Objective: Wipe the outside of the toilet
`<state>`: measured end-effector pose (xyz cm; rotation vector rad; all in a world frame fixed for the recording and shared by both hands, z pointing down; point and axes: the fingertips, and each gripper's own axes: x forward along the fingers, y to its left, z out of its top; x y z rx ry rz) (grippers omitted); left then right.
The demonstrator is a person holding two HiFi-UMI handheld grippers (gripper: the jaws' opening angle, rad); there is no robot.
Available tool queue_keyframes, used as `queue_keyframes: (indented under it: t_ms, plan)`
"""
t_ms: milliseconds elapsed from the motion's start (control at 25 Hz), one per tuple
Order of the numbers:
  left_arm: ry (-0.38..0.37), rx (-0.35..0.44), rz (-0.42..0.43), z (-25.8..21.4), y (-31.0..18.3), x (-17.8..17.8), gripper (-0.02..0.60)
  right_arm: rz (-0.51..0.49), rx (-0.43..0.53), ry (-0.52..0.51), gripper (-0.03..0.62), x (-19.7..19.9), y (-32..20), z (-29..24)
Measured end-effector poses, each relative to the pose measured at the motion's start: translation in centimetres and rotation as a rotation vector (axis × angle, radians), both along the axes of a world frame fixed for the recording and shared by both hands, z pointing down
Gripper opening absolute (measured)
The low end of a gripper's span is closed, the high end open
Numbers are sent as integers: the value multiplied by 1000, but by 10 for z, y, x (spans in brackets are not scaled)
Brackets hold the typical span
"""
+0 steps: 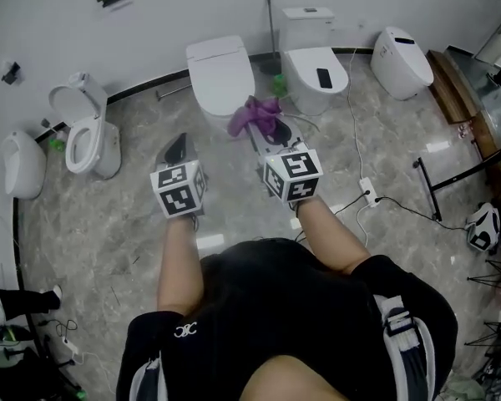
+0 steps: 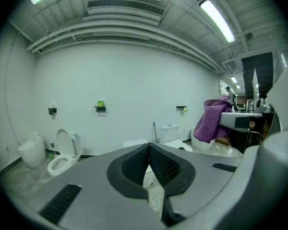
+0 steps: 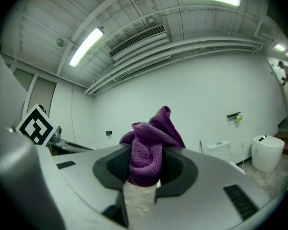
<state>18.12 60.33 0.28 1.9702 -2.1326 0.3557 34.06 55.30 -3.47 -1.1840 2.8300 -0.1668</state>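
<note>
A white toilet with its lid closed (image 1: pixel 221 73) stands against the wall straight ahead. My right gripper (image 1: pixel 265 130) is shut on a bunched purple cloth (image 1: pixel 255 114), held in the air just in front of that toilet's bowl. In the right gripper view the purple cloth (image 3: pixel 149 147) fills the gap between the jaws and sticks up above them. My left gripper (image 1: pixel 177 147) hovers to the left at about the same height, shut with nothing in it; its pads meet at the tip (image 2: pixel 149 146). From the left gripper view, the cloth (image 2: pixel 212 121) shows at the right.
More toilets line the curved wall: an open-lid one (image 1: pixel 88 132) at left, a tank toilet (image 1: pixel 313 65) with a black object on its lid, and a rounded one (image 1: pixel 401 61) at right. A power strip with cables (image 1: pixel 369 192) lies on the marble floor. A black stand (image 1: pixel 451 182) is at right.
</note>
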Motion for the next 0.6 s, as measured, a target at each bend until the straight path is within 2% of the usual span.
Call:
queue_keyframes:
  t_ms: [240,360,600]
  plan:
    - [21,-15,-45,10,-42,-13,0,-31,-16,16,118,-13,-48,12]
    - [48,-5,-57,11,-65,-24,-2,-50,4,31,118,-24,-69,15]
    - [47,26,-69,17,-112,-55,0,-65,22,40,118,-52,-109,30]
